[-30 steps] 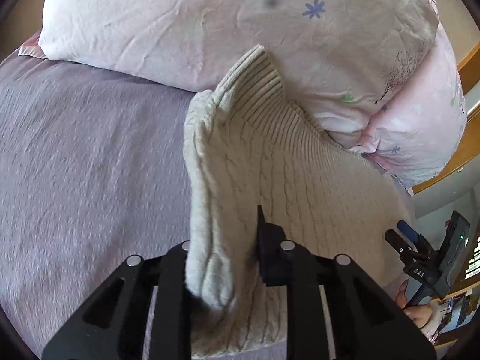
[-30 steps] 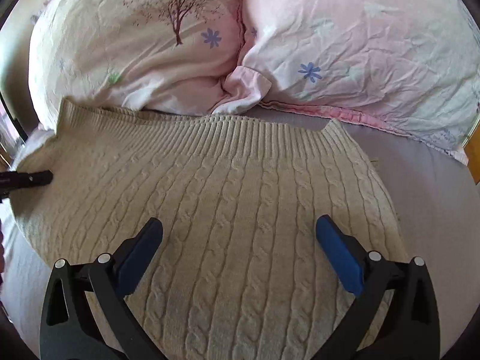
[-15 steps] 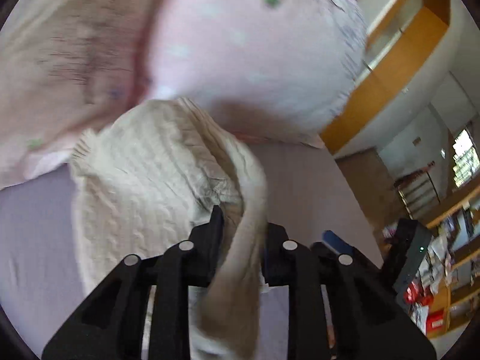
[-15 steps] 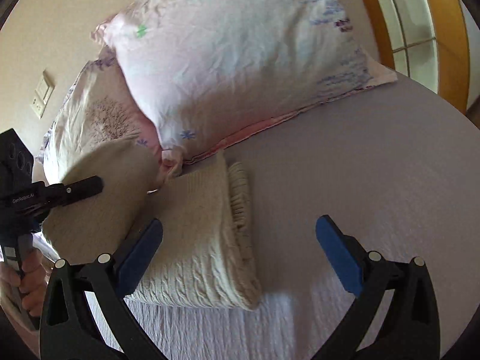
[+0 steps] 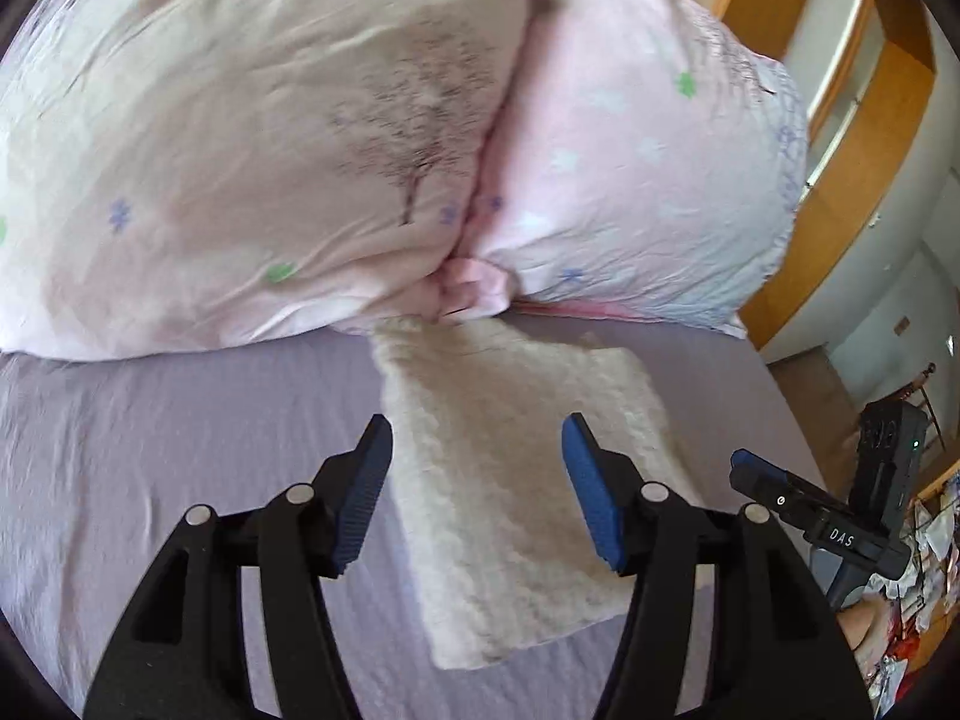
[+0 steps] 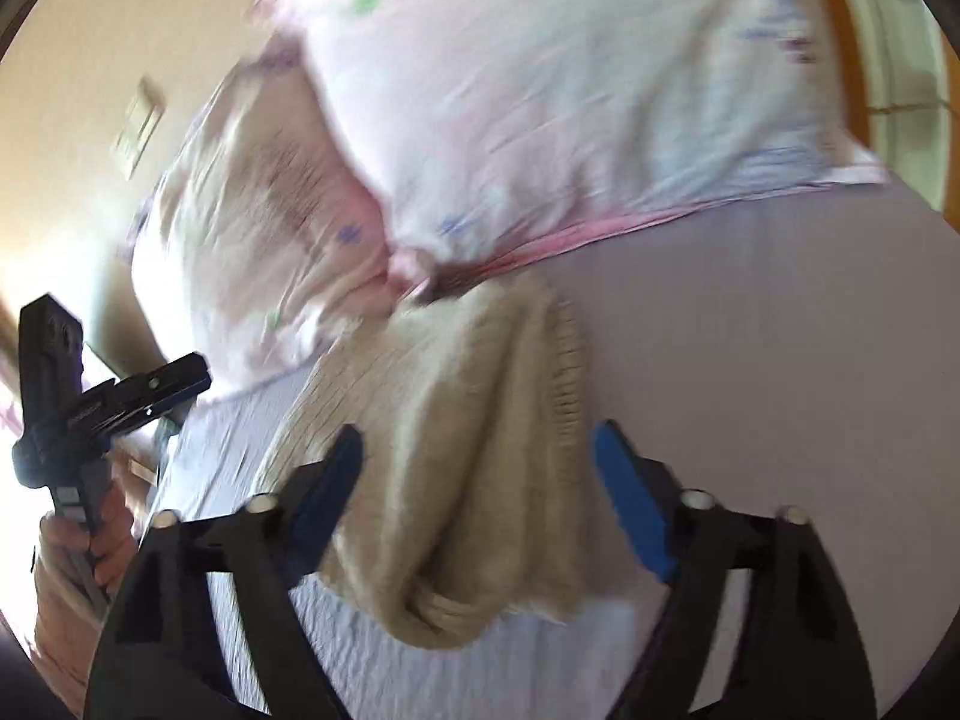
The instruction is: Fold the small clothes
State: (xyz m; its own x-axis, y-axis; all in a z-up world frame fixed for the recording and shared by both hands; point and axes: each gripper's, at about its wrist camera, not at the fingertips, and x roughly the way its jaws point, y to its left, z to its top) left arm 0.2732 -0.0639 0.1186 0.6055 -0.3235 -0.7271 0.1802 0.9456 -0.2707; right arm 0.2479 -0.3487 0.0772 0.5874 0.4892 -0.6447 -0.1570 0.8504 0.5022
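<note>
A cream cable-knit sweater (image 5: pixel 516 468) lies folded into a narrow rectangle on the lilac bedsheet (image 5: pixel 180 432), its far end against the pillows. My left gripper (image 5: pixel 477 483) is open and empty, its blue-padded jaws spread just above the sweater's near half. In the blurred right wrist view the folded sweater (image 6: pixel 480 456) lies between the spread jaws of my right gripper (image 6: pixel 480 492), which is open and holds nothing. The right gripper also shows at the right edge of the left wrist view (image 5: pixel 840 516).
Two pink floral pillows (image 5: pixel 300 150) fill the head of the bed behind the sweater. A wooden frame (image 5: pixel 840 138) and a cluttered room lie beyond the bed's right edge. A wall switch (image 6: pixel 141 126) is on the beige wall.
My left gripper, shut on a sweater edge a second ago, carried it over, then opened and let go. The sweater now lies folded flat. The right gripper stayed open and swung towards the sweater.
</note>
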